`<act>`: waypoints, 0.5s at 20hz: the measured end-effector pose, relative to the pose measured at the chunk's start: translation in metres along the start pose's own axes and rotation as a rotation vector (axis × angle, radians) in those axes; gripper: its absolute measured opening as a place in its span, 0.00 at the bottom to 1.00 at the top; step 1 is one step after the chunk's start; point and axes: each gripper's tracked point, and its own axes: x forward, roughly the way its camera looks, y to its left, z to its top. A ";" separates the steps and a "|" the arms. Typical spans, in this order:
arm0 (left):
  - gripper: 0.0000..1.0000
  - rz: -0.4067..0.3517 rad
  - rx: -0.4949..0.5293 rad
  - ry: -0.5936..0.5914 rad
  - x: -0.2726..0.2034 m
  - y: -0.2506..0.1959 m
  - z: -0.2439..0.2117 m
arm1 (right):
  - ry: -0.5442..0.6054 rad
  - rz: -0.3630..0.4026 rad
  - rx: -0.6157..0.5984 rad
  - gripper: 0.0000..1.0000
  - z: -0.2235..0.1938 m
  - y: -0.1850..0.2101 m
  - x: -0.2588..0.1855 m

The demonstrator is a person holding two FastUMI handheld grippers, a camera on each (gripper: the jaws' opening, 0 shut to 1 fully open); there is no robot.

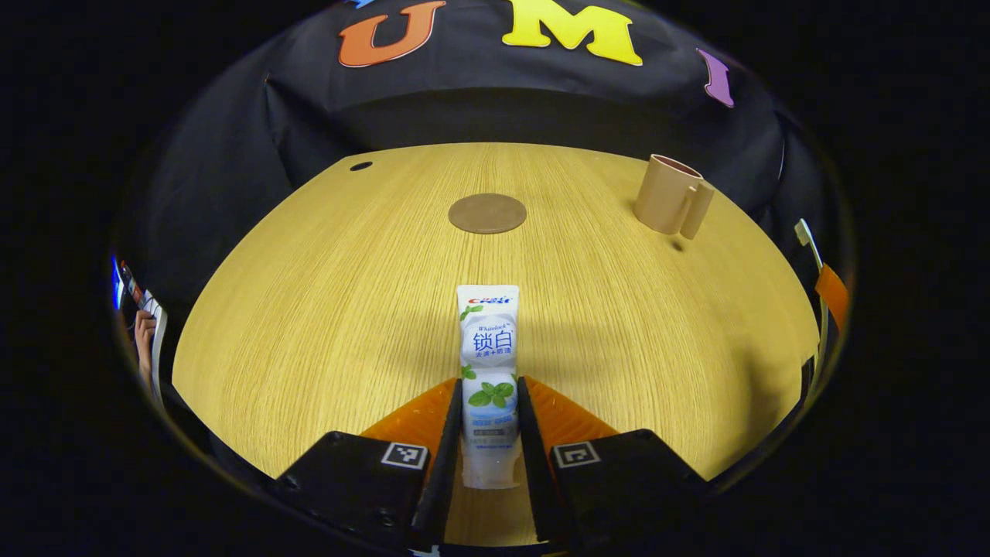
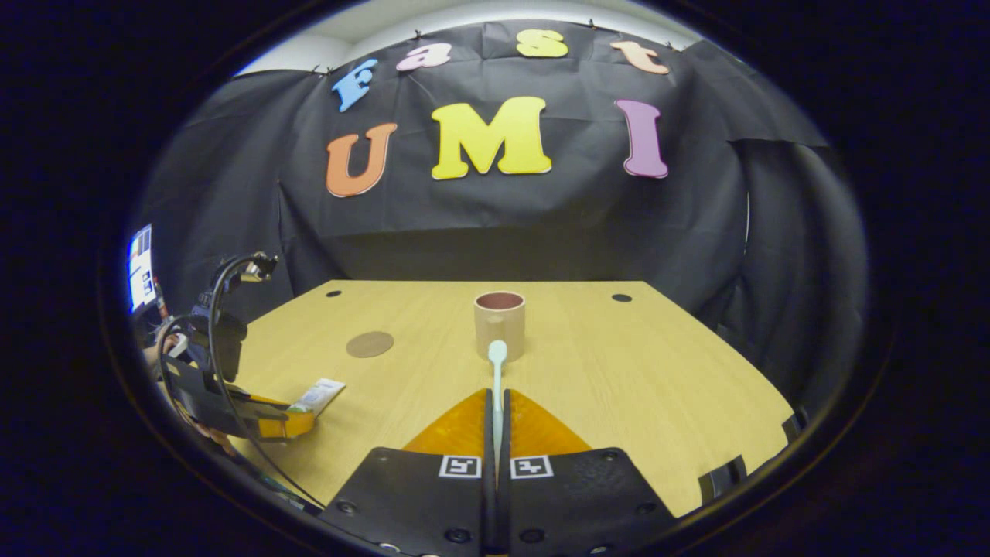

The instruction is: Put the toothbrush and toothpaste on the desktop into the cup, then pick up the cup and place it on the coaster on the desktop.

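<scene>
Left gripper view: left gripper (image 1: 489, 433) clamped on one toothpaste tube (image 1: 489, 371) above worktop (image 1: 325, 309); one coaster (image 1: 487, 213), one handled cup (image 1: 669, 193) beyond. Right gripper view: right gripper (image 2: 496, 433) clenched on one toothbrush (image 2: 496, 379), head toward cup (image 2: 500, 321); handle unseen here.

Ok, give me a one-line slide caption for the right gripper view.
Right tongs shut on toothbrush, aimed at cup; left tongs hold toothpaste.
</scene>
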 end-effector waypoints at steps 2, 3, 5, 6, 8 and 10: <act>0.41 -0.020 -0.018 -0.022 0.000 0.000 0.001 | -0.037 -0.005 0.003 0.00 0.015 -0.006 0.000; 0.39 -0.028 -0.028 -0.046 -0.002 0.001 0.004 | -0.058 -0.001 0.006 0.00 0.023 -0.008 0.000; 0.37 -0.040 -0.019 -0.119 -0.006 0.001 0.013 | -0.101 -0.009 0.004 0.00 0.044 -0.012 0.004; 0.42 -0.047 -0.015 -0.162 -0.009 0.001 0.020 | -0.119 -0.015 0.003 0.00 0.054 -0.013 0.008; 0.37 -0.061 -0.016 -0.239 -0.016 0.000 0.032 | -0.160 -0.014 0.012 0.00 0.071 -0.014 0.017; 0.37 -0.070 0.010 -0.331 -0.027 -0.005 0.048 | -0.189 -0.005 0.015 0.00 0.083 -0.014 0.028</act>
